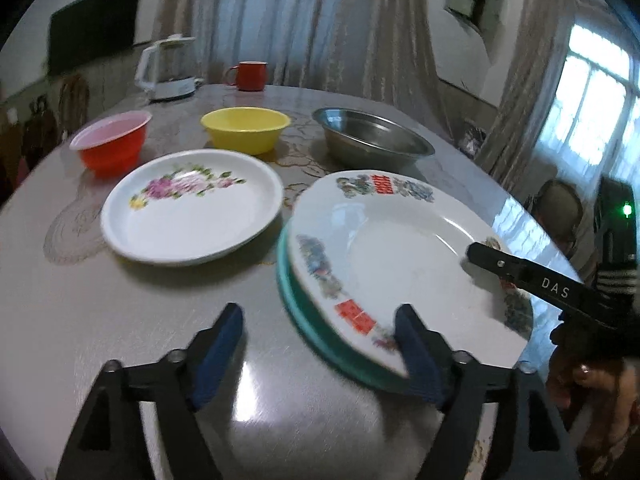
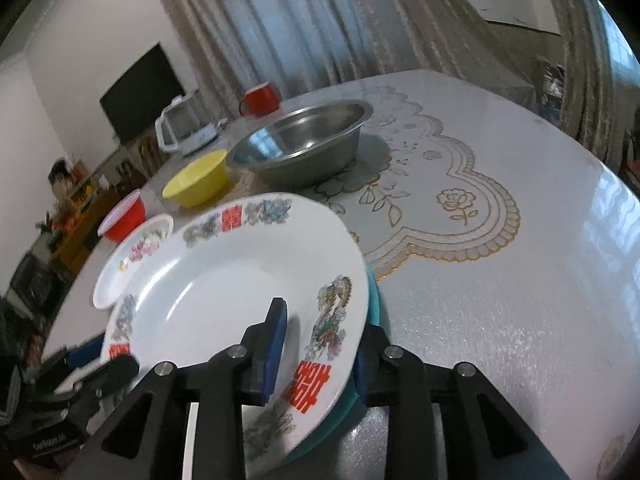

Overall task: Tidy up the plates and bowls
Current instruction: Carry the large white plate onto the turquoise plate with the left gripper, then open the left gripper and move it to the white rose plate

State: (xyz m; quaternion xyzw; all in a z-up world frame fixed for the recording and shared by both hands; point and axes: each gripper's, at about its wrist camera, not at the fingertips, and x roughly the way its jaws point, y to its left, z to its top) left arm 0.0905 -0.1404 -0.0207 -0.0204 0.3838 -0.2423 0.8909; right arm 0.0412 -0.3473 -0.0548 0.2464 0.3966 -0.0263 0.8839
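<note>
A white plate with red and blue motifs (image 1: 392, 256) (image 2: 224, 276) lies tilted on a teal plate (image 1: 316, 328) (image 2: 340, 412). My right gripper (image 2: 316, 352) straddles the white plate's near rim, one blue pad above and one below; in the left wrist view (image 1: 492, 258) its finger lies over the far rim. My left gripper (image 1: 320, 348) is open, its right pad at the plates' near edge. A white flowered plate (image 1: 192, 208) (image 2: 134, 252), a red bowl (image 1: 112, 144), a yellow bowl (image 1: 246, 128) and a steel bowl (image 1: 372, 140) stand behind.
A white kettle (image 1: 168, 68) and a red mug (image 1: 248, 76) stand at the table's (image 1: 120, 304) far edge. A lace-patterned mat (image 2: 448, 208) covers the table to the right of the plates. A chair (image 1: 556, 208) is beyond the right edge.
</note>
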